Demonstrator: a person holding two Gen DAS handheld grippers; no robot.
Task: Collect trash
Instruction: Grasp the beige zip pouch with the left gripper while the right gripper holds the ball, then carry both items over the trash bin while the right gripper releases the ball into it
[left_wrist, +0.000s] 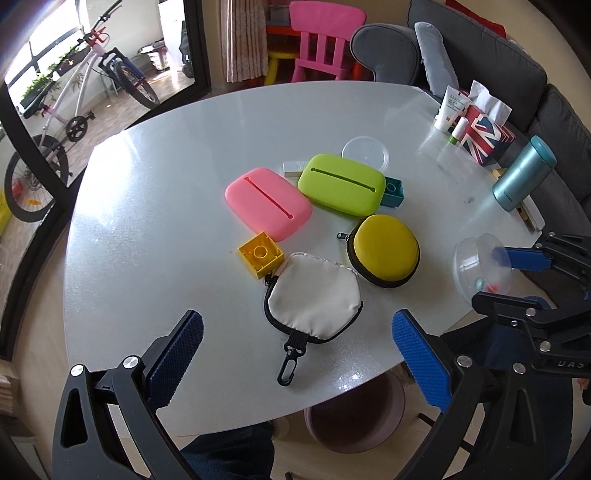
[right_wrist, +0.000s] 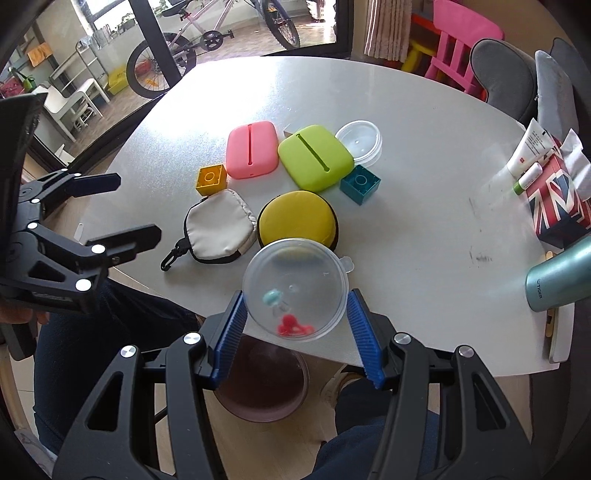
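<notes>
Right wrist view: above the table (right_wrist: 424, 155) edge at lower centre, the right gripper (right_wrist: 295, 325) squeezes a clear lidded cup (right_wrist: 295, 288) over the bin (right_wrist: 262, 380); slick plastic could slip and miss. Left gripper (left_wrist: 295, 350) gapes empty.

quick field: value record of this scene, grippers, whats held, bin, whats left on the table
left gripper: open, holds nothing, above the near table edge by the white pouch
right gripper: shut on the clear plastic container, at the near table edge
container contents: small teal and red bits
bin: dark round bin on the floor below the table edge, under the container
table: white table
other items: pink case, green case, yellow round case, yellow block, teal block, clear lid
</notes>
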